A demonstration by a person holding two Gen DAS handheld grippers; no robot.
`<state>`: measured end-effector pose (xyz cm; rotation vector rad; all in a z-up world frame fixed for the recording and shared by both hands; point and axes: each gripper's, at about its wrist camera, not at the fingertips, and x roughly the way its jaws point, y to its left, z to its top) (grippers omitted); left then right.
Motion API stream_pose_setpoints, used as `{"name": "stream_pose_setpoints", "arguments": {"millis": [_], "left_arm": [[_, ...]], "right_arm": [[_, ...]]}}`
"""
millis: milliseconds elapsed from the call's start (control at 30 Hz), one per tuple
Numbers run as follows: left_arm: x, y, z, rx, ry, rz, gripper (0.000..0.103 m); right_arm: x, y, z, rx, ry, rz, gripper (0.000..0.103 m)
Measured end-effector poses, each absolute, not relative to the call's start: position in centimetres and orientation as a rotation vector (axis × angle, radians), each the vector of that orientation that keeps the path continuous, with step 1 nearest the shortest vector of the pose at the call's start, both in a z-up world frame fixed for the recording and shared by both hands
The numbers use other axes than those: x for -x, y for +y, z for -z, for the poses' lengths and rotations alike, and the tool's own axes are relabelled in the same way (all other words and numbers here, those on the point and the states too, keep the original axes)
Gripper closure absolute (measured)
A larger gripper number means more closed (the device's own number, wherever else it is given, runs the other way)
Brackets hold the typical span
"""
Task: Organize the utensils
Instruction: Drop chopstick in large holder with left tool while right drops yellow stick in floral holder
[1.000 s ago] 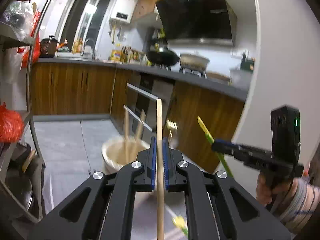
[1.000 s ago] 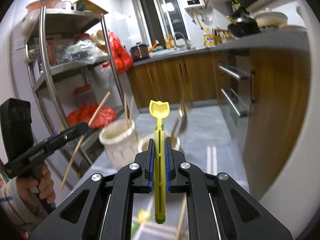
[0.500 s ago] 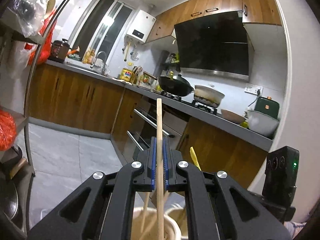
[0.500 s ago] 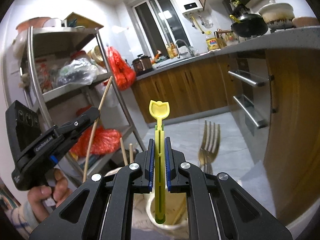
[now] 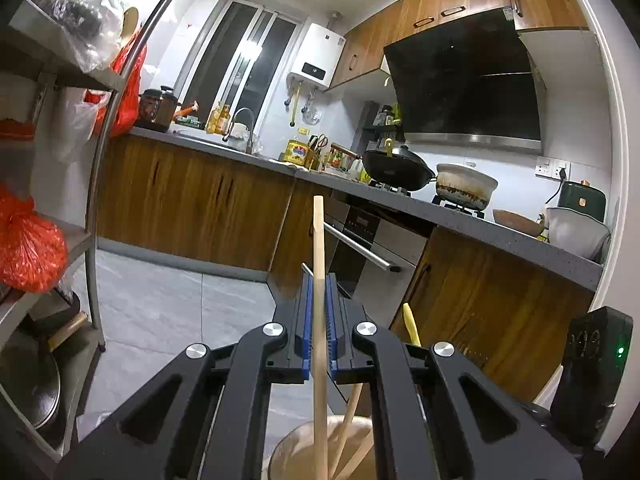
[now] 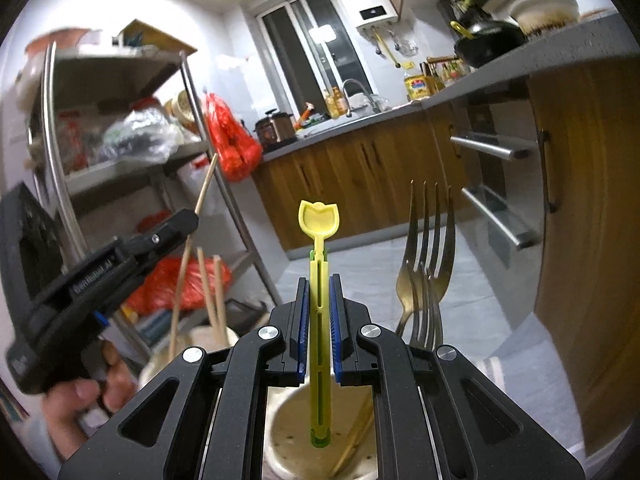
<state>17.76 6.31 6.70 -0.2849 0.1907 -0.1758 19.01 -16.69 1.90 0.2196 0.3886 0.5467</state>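
both grippers have dropped over the cups, jaws clamped on chopstick (image 5: 319, 280) and yellow spoon (image 6: 319, 280)

Dim indoor light, fisheye-warped edges

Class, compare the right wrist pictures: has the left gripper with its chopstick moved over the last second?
Yes. The left gripper has risen: against the metal shelf rack, its wooden chopstick tip now sits higher, nearer the middle shelf, over the beige holder.

Black wok (image 5: 398, 165) on stove, white water heater (image 5: 315, 62), red bag (image 5: 30, 242) on metal shelf (image 5: 60, 240)
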Motion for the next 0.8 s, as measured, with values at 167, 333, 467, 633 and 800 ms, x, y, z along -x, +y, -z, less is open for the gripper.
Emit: {"name": "stream_pose_setpoints", "arguments": {"millis": [167,333,467,633,800], "left_arm": [[-17.2,6.2,-6.3,0.269,0.193,0.183,0.097],[-16.4,6.2,-5.5,0.249,0.234,0.188,0.097],[-15.1,5.9,-5.0,0.199,0.271,0.2,0.097],[-13.4,5.6,-4.8,0.144,0.322,0.209,0.097],[-12.8,5.7,-4.6,0.134,0.369,0.202,0.097]], "right_arm": [[-18.7,-15.9,-1.2,-0.144,0.399,-0.528,0.093],[-18.0,-15.5,-0.7,-0.08,0.423,-0.51,0.093],[-17.3,-15.8,-0.8,-0.05,0.445,-0.519,0.093],[-16.3,-16.2,-0.8,-0.029,0.481,-0.534,0.093],[-15.8,-16.4,-0.6,-0.035,0.51,-0.546,0.092]]}}
